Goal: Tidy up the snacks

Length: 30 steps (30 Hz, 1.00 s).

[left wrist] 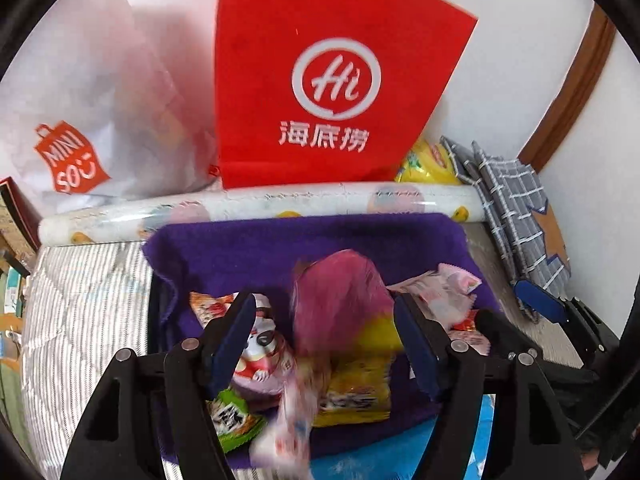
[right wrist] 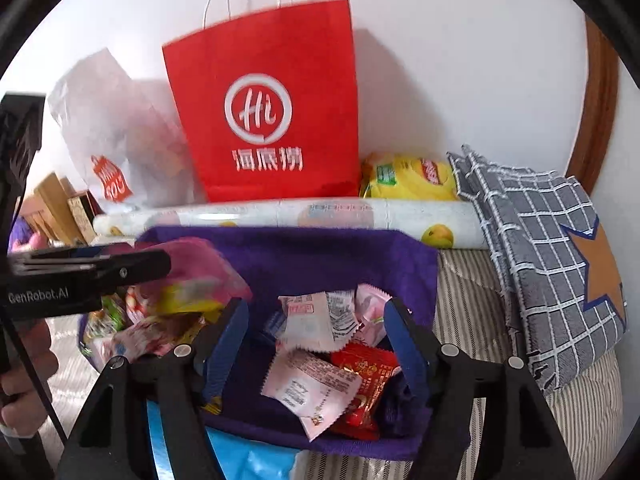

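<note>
- Left wrist view: the snacks sit in a heap on a purple cloth (left wrist: 256, 240) spread over a striped bed (left wrist: 80, 288). A pink bag (left wrist: 344, 296) stands between the two fingers of the left claw (left wrist: 326, 344), with a yellow packet (left wrist: 356, 392) and a green packet (left wrist: 232, 420) lying nearer.
- The left claw is open; its blue pads stand clear of the pink bag on both sides and nothing is gripped.
- Right wrist view: the right claw (right wrist: 316, 348) is open too, hovering over pale pink sachets (right wrist: 316, 320) and a red packet (right wrist: 368, 380) at the cloth's right end. Nothing is pinched.
- At far left of this view the other tool crosses in front of the pink bag, a hand (right wrist: 24, 364) holding it.
- Beyond the cloth lies a printed roll (right wrist: 280, 212); farther back a red paper bag (right wrist: 264, 100), a white plastic bag (right wrist: 104, 128) and a yellow chip bag (right wrist: 408, 176) lean on the wall. A grey checked cushion (right wrist: 552, 260) sits far right.
- Risk, as I judge it: the sachets overlap, so a closing claw may catch two at once or slide off the slick film; the upright pink bag could topple if nudged.
- Hard to make out: a blurred pale wrapper (left wrist: 288, 416) near the left claw smears, so whether it is falling or resting is unclear. The blue item (right wrist: 256, 460) under the cloth's near edge is cut off.
</note>
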Available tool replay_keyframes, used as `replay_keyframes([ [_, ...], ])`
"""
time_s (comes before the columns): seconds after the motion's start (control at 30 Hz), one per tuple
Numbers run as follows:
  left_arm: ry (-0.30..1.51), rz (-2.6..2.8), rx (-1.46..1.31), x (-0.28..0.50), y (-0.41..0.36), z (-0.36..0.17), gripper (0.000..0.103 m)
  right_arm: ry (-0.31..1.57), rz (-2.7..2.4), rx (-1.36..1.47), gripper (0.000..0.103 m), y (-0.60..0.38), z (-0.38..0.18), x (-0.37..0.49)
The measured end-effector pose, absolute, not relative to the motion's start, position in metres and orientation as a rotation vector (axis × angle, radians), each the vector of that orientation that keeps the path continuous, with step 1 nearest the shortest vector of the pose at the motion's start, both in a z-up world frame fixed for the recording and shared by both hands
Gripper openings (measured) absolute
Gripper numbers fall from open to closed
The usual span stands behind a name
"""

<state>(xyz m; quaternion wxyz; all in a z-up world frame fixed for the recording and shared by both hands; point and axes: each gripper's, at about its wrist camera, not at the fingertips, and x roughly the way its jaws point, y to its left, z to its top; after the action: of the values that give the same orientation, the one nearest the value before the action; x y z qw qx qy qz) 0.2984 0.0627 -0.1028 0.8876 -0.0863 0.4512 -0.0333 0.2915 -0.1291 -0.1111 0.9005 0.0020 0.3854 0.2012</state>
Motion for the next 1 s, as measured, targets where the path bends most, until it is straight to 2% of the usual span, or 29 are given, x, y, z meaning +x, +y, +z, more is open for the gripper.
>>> replay_keyframes([
  [0.4,0.796,-0.076,-0.179,0.193,0.055,-0.053,0.072,0.717,0.294,0.059,0.069,-0.149,-0.052,0.206],
  [0.7,0.668,-0.073,-0.125,0.103,0.023,-0.029,0.088,0.669,0.224,0.027,0.069,-0.165,-0.019,0.123],
  [0.73,0.657,-0.072,-0.114,0.093,0.019,-0.028,0.090,0.666,0.223,0.013,0.072,-0.165,-0.018,0.113],
  [0.8,0.645,-0.057,-0.100,0.078,0.014,-0.028,0.092,0.654,0.211,-0.017,0.087,-0.165,-0.017,0.098],
  [1.0,0.624,-0.029,-0.133,0.043,0.012,-0.026,0.094,0.622,0.183,-0.044,0.100,-0.171,-0.012,0.059],
])
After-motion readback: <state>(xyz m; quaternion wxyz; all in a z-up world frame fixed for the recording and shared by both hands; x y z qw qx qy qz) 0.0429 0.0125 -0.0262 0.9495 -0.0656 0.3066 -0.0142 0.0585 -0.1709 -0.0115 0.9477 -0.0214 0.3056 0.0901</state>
